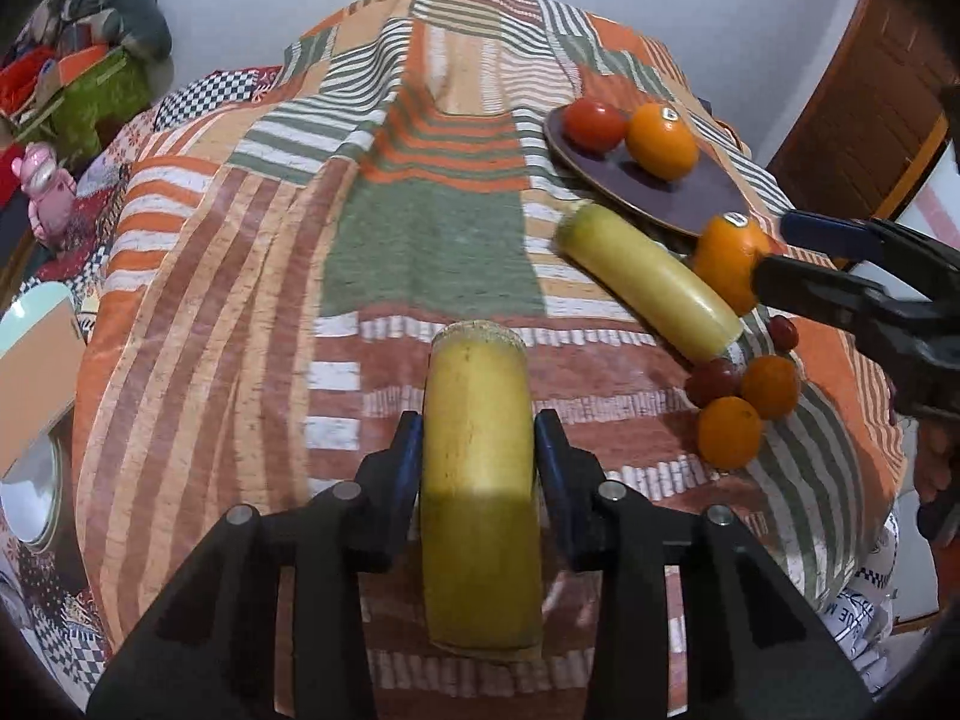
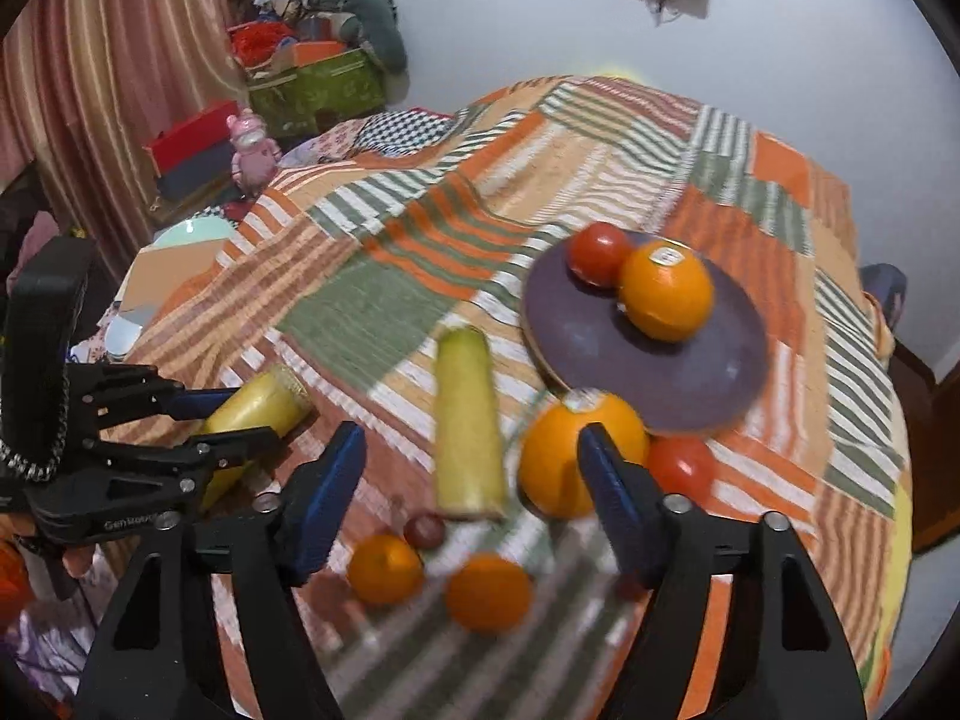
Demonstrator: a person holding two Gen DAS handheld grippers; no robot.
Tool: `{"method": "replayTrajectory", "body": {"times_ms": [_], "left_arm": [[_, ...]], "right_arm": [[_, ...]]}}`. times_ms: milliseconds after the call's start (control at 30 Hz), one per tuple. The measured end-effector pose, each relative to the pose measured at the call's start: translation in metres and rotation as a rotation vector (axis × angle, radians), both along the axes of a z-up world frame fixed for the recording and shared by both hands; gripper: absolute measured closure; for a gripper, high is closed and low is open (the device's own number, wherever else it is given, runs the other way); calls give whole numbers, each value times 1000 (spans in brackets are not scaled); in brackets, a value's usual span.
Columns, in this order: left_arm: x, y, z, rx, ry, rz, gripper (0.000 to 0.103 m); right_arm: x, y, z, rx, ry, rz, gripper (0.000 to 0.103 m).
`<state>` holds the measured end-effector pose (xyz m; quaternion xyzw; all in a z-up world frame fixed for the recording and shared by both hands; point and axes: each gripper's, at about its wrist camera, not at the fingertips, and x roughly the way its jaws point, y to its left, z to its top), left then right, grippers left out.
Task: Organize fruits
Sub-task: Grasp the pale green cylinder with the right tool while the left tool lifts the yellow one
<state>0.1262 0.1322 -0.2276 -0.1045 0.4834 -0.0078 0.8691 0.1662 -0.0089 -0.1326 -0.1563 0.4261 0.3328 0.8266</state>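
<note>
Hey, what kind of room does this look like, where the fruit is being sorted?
Probably a lived-in home room, perhaps a bedroom or sitting room: a patchwork cloth covers the table, striped curtains hang at left, and boxes with a stuffed toy sit piled against the wall.

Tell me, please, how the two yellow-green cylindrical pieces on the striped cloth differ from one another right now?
One yellow piece is clamped between the left claw's blue pads; the other yellow piece lies free on the striped cloth, gripped by nothing. The held one points along that claw's fingers; the loose one lies diagonally beside the purple plate. The loose one looks paler. Both are smooth, cut-ended cylinders.
</note>
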Motion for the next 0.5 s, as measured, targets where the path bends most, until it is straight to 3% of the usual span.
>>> {"method": "replayTrajectory", "body": {"times_ms": [167, 500], "left_arm": [[-5, 6, -3, -34, -3, -16, 65], [5, 9, -8, -60, -15, -32, 65]], "right_arm": [[24, 31, -20, -49, 100, 37, 56], [52, 59, -49, -176, 178, 41, 56]]}}
